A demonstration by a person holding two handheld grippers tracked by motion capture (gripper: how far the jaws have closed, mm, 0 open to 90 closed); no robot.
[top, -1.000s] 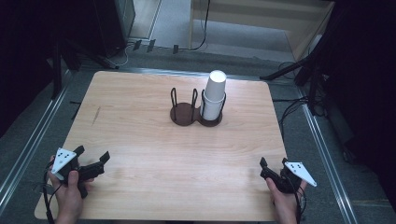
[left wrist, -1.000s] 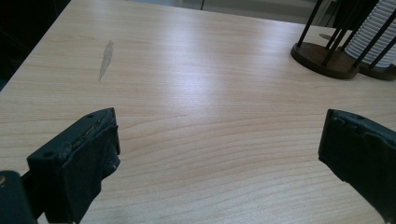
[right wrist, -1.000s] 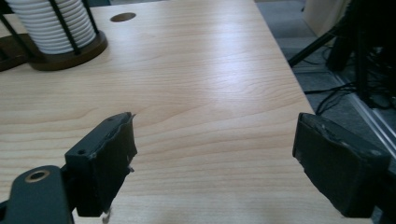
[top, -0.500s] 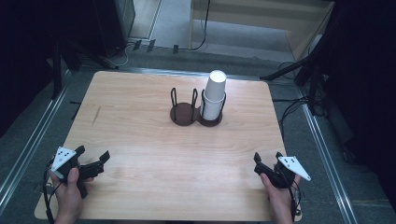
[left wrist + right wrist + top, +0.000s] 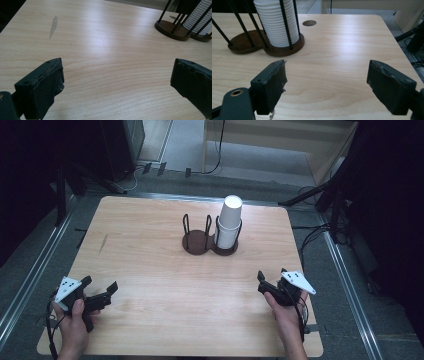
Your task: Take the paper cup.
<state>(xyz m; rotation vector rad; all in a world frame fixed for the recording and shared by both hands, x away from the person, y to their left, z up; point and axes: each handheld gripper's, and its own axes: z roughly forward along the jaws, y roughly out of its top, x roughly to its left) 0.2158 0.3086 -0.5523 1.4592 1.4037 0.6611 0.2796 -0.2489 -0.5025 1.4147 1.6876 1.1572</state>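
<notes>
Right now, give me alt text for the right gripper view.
Two open black jaws of the right gripper frame a bare wooden table. Beyond them at upper left, a stack of white cups stands in a dark two-slot wire holder; its other slot is empty.

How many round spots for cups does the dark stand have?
2. The left spot is empty, with thin rods around it. The right spot holds the white cup stack. Both join into one stand in the middle of the table.
</notes>
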